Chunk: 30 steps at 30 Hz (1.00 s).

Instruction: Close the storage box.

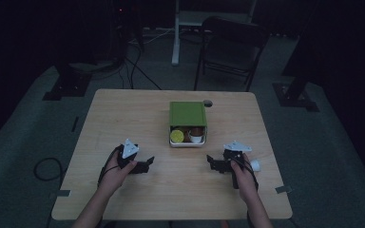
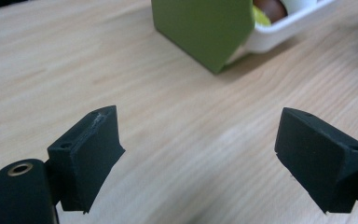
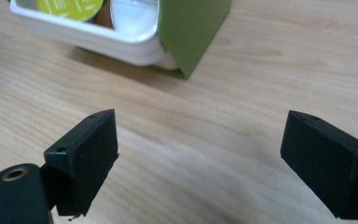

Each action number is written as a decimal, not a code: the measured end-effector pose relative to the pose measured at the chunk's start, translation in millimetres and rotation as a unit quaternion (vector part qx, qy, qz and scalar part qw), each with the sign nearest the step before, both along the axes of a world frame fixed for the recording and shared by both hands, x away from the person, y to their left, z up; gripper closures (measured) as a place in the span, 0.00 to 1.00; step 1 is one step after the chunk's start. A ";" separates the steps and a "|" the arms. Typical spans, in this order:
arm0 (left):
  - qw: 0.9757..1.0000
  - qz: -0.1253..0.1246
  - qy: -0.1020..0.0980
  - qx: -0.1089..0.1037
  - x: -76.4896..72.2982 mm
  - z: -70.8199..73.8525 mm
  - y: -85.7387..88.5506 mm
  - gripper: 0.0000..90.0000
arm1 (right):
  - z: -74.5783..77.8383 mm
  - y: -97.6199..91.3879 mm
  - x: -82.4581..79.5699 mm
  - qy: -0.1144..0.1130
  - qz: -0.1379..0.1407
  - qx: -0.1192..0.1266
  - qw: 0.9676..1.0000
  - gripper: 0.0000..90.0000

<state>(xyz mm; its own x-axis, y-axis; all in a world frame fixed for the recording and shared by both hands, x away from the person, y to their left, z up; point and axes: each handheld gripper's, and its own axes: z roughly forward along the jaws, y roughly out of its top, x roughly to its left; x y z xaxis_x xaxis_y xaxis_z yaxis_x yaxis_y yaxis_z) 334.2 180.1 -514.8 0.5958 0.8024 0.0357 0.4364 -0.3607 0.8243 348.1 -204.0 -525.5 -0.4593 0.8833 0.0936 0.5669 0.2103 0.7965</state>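
Observation:
A white tray sits mid-table, its far part covered by a green sleeve. At its open near end lie a yellow-green lidded cup, a brown item and a white cup. My left gripper rests low over the table left of the tray, open and holding nothing. My right gripper is to the tray's right, open too. In the left gripper view the gripper faces the sleeve. In the right gripper view the gripper faces the tray and sleeve.
A small dark object lies near the table's far edge behind the tray. Something small and white shows by the right hand. Beyond the wooden table stand a folding chair, stand bases and floor cables.

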 end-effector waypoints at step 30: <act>0.998 0.045 0.032 0.026 -32.8 -12.2 40.9 0.16 | -23.7 -12.2 -44.1 0.038 0.027 -0.044 0.998 0.12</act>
